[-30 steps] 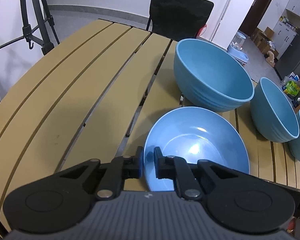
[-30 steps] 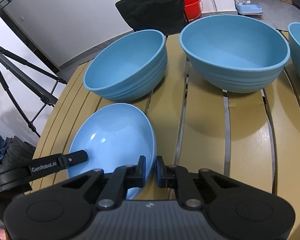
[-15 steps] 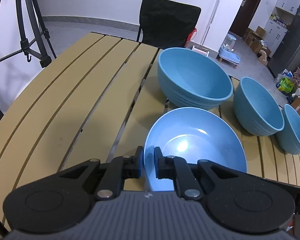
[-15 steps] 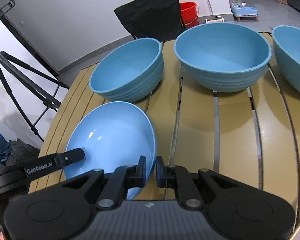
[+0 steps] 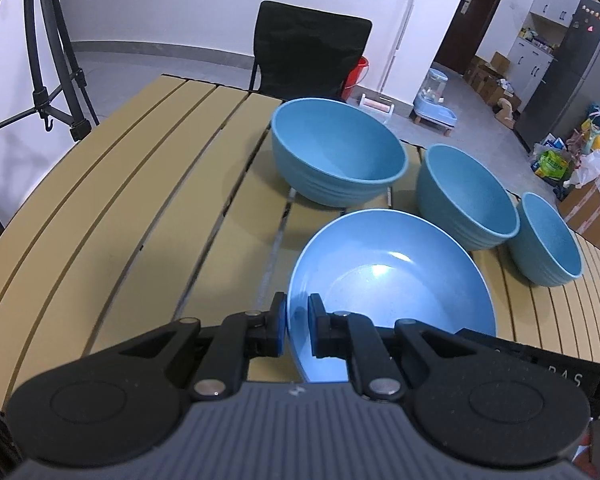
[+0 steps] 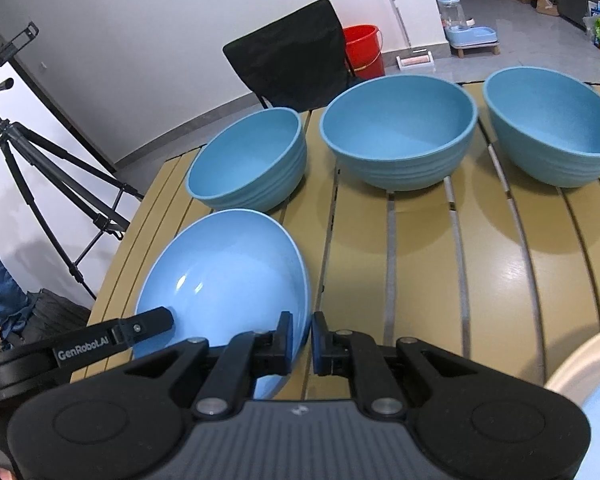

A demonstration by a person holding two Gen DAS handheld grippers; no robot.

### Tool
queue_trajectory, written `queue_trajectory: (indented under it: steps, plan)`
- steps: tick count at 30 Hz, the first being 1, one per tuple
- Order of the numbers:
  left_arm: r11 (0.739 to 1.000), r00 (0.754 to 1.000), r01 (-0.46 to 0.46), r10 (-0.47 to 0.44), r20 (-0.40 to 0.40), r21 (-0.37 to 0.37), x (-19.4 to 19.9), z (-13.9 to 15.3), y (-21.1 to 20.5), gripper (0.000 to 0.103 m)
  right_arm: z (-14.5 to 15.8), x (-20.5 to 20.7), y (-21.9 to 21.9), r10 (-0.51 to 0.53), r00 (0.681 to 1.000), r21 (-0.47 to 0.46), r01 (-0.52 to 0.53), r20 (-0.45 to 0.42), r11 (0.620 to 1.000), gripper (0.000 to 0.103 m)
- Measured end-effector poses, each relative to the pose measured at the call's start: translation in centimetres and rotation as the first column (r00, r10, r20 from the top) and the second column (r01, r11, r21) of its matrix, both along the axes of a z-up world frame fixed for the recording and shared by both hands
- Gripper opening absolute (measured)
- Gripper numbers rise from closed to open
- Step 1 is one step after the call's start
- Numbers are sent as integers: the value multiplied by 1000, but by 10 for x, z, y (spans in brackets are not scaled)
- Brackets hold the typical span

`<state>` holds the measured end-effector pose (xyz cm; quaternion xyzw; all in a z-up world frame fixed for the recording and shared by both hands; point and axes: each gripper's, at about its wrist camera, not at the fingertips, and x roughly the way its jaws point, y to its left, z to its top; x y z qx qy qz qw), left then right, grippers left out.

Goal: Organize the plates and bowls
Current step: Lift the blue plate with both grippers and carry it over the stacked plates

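Tools left and right both pinch the light-blue plate before three deep bowls on the slatted table

Glossy light-blue plate catches a bright glare at its centre, smooth as glazed plastic. Behind it at twelve o'clock, the three deeper bowls look matt, with faintly ribbed outer walls. The slatted worktop reads as tan, satin-smooth. The gripper bodies are matt black plastic with small metal pins.
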<state>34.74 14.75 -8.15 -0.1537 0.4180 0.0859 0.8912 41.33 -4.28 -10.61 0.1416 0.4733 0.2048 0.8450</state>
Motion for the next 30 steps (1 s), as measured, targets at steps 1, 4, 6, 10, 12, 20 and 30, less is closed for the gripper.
queue_trajectory:
  steps: [1,4,6,10,12,20,30]
  plan:
    - [1000,1000,2,-2,1,-2,-2,1,-2,12,2,-4,-3,-3,1000,-1,3,4,1000,9]
    - [1000,1000,13,-13,0,-7,-9,5,-11,12,6,-13,-13,-14,1000,4,14,10,1000,9]
    - [1000,1000,23,-23,3,-4,-13,7,-17,12,9,-20,-20,-23,1000,10,23,10,1000,9]
    - [999,999,46,-46,12,2,-23,13,-30,12,15,-34,-34,-39,999,15,38,22,999,9]
    - [998,998,60,-60,16,4,-28,16,-38,12,17,-42,-43,-51,998,19,51,27,999,9]
    - [993,993,115,-116,14,22,-44,21,-76,12,24,-69,-76,-97,994,15,97,45,995,9]
    - [982,983,185,-186,10,47,-55,27,-117,12,31,-100,-115,-151,985,13,150,79,989,9]
